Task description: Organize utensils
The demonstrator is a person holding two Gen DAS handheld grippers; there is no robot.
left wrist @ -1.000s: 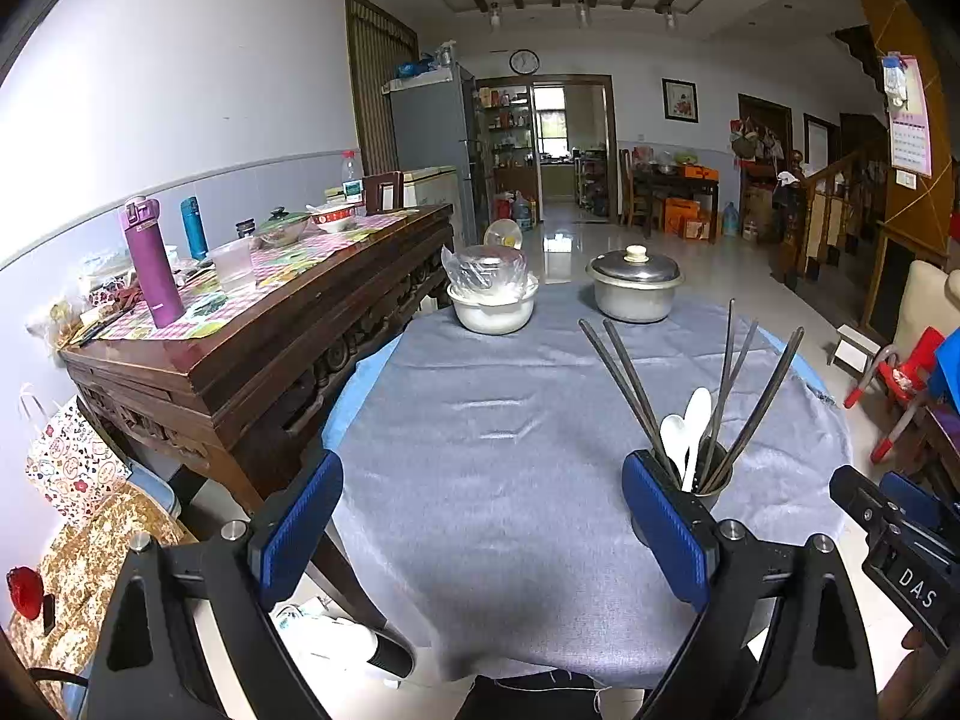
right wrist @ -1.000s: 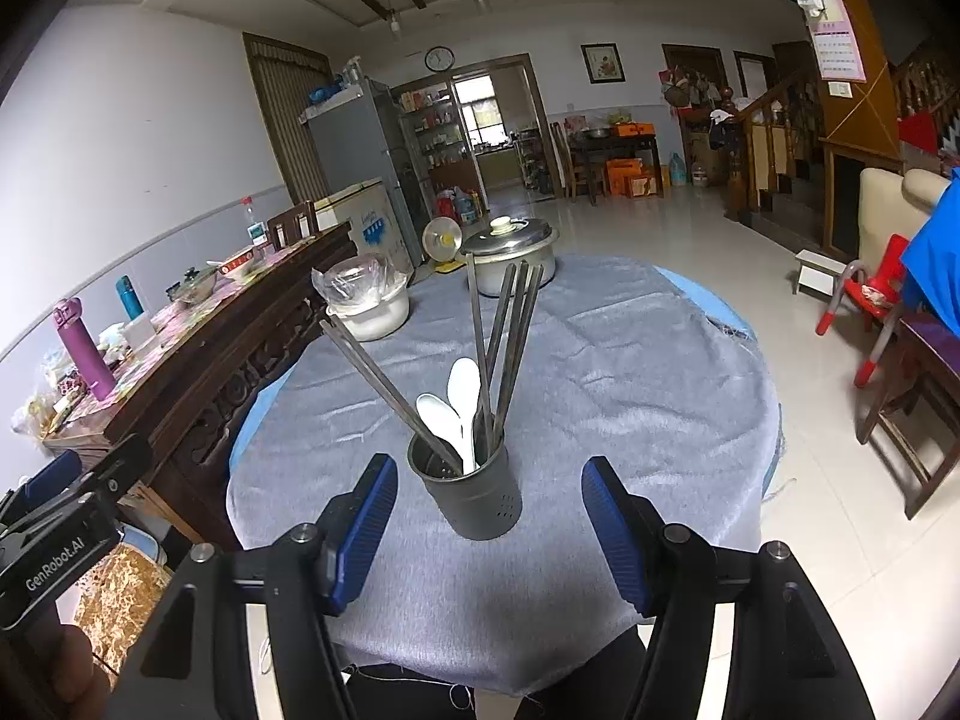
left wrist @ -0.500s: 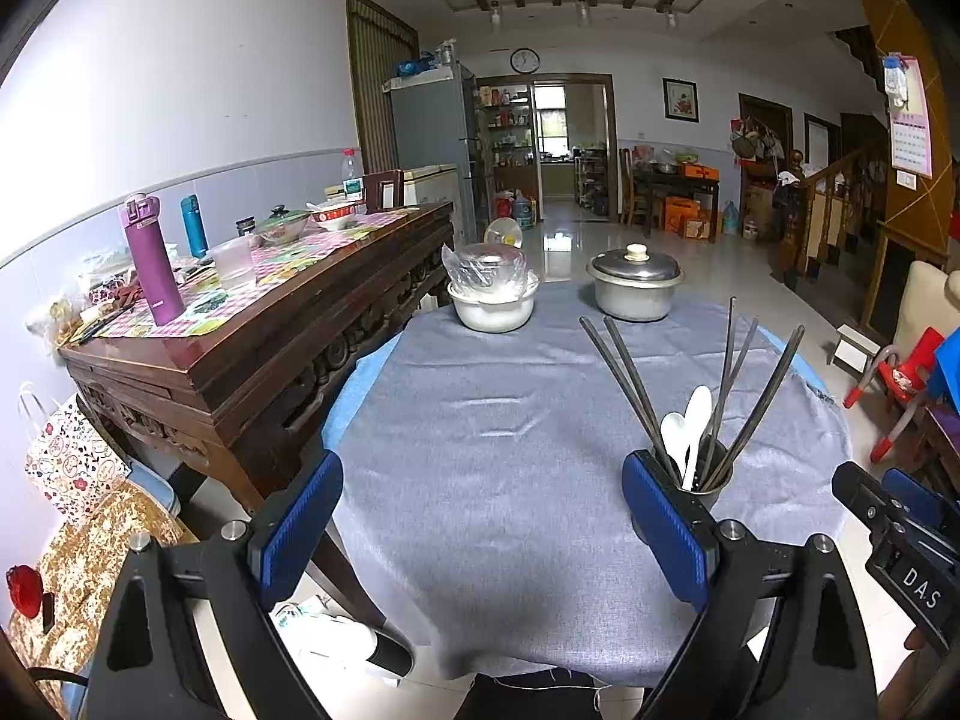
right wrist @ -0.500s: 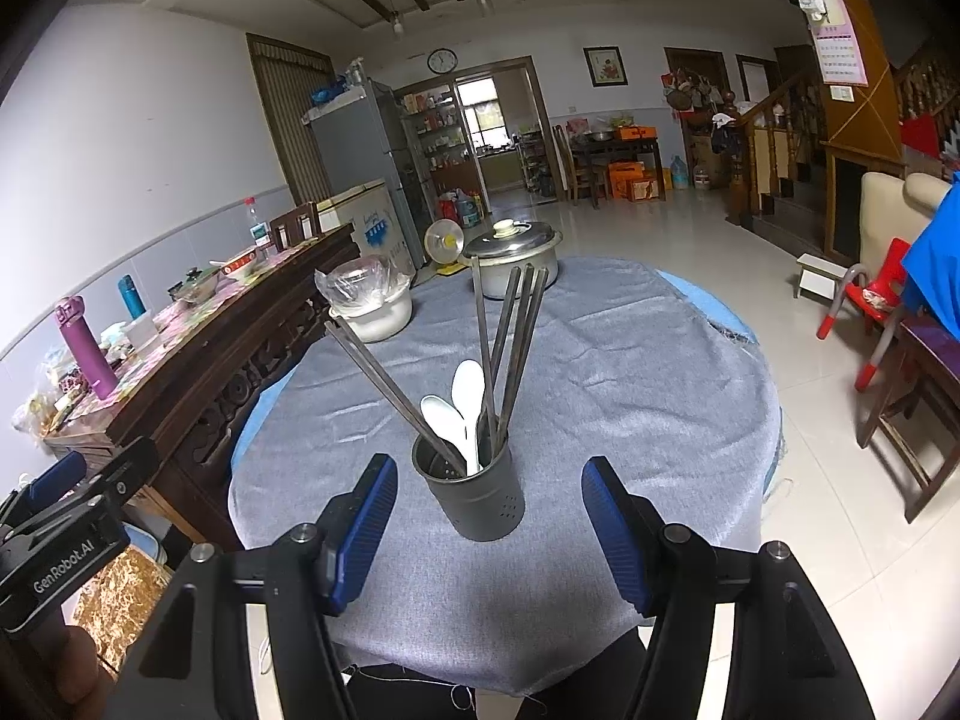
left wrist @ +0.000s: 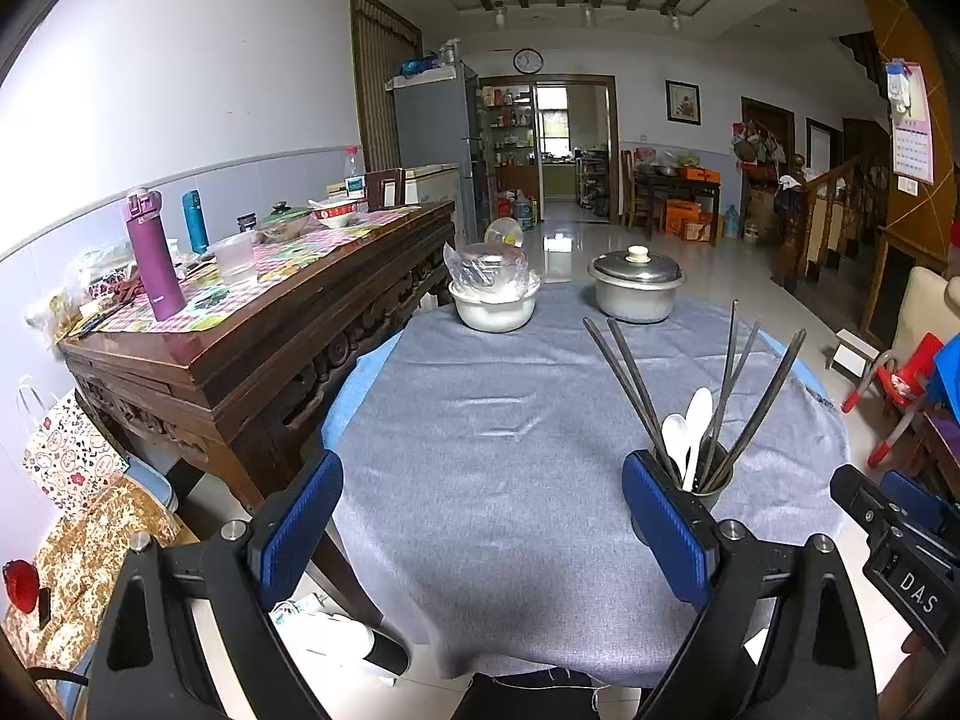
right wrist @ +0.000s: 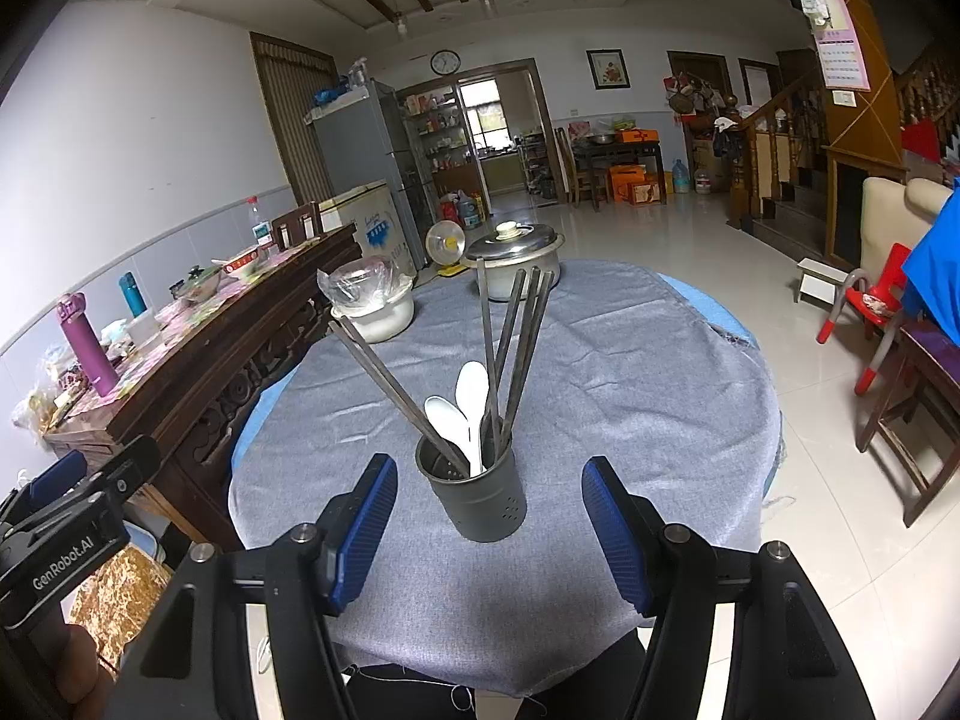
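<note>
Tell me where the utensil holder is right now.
In the right wrist view the utensil holder stands upright near the round table's near edge, centred ahead of the open right gripper, untouched.

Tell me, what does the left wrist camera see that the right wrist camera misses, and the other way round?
Only the left view shows the left tool standing open over bare grey cloth. Only the right view shows the right tool open, straddling the dark utensil holder without touching it. Both show the holder with its chopsticks and white spoons, the lidded pot and the white bowl.
</note>
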